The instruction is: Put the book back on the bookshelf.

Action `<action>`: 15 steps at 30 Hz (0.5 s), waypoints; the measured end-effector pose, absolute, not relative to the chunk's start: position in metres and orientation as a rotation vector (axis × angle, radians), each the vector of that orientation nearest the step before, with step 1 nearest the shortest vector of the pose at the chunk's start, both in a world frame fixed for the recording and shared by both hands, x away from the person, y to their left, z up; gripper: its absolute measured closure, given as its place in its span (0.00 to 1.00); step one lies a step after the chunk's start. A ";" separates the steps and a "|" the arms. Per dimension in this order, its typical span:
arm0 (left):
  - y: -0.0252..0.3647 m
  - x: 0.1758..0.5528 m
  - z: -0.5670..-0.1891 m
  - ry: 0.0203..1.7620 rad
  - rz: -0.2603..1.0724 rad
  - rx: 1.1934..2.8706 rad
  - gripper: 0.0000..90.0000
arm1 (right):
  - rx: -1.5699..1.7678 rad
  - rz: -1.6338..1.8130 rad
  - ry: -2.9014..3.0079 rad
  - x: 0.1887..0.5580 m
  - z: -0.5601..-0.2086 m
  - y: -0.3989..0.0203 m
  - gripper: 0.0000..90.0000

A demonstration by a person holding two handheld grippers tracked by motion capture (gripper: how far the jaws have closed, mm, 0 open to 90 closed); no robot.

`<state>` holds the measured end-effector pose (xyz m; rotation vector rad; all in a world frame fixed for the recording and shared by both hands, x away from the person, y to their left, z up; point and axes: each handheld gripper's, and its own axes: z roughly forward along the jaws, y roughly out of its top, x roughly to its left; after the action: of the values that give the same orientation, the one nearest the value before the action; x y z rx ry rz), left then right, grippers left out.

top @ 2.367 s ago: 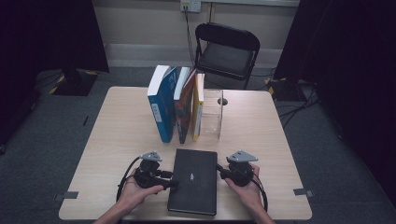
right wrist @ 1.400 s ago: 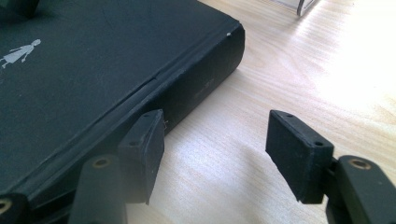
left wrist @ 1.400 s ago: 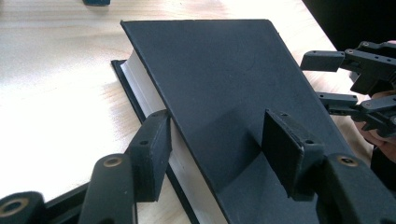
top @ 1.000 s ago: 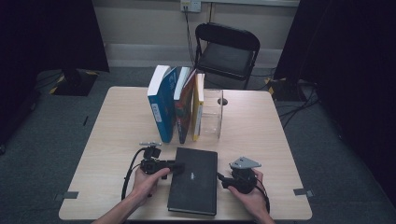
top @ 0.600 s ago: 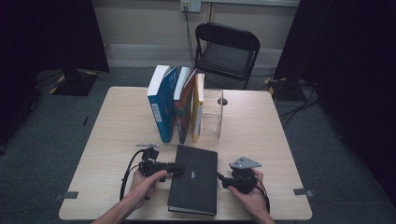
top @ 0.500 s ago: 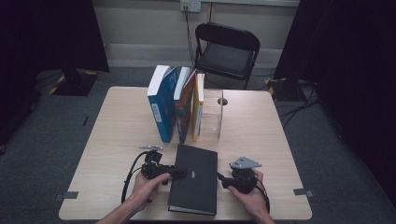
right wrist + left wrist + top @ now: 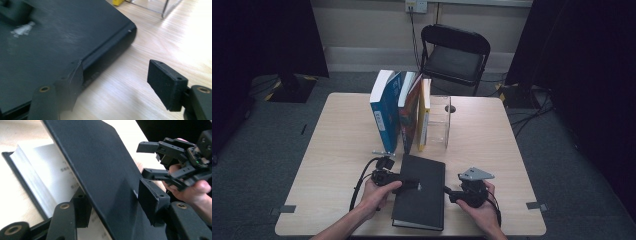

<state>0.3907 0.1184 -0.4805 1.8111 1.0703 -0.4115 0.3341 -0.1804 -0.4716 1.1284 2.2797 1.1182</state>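
The table (image 7: 337, 130) spreads pale before me, with a row of upright books (image 7: 399, 107) and a clear stand (image 7: 439, 120) toward its far side. The black book (image 7: 419, 200) lies flat at the near edge, between my hands. My left gripper (image 7: 409, 184) has its front cover (image 7: 100, 170) lifted off the white pages (image 7: 50, 177), one jaw beneath it and one on top, closed on it. My right gripper (image 7: 451, 194) sits just beside the book's right edge; its jaws have just been opening and now stand wide, one over the cover's edge, the other above bare table.
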 end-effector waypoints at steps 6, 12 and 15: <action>0.111 0.393 -0.478 1.049 -0.399 1.840 0.50 | 1.094 1.172 2.329 0.327 -0.468 -0.177 0.29; 0.098 0.397 -0.478 1.015 -0.404 1.859 0.50 | 1.089 1.188 2.376 0.326 -0.469 -0.176 0.28; 0.099 0.397 -0.477 1.006 -0.409 1.843 0.55 | 1.093 1.190 2.395 0.326 -0.469 -0.177 0.27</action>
<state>0.3966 0.0992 -0.4768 1.8426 1.0061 -0.4087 0.3262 -0.1765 -0.4690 1.0930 2.3952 1.1904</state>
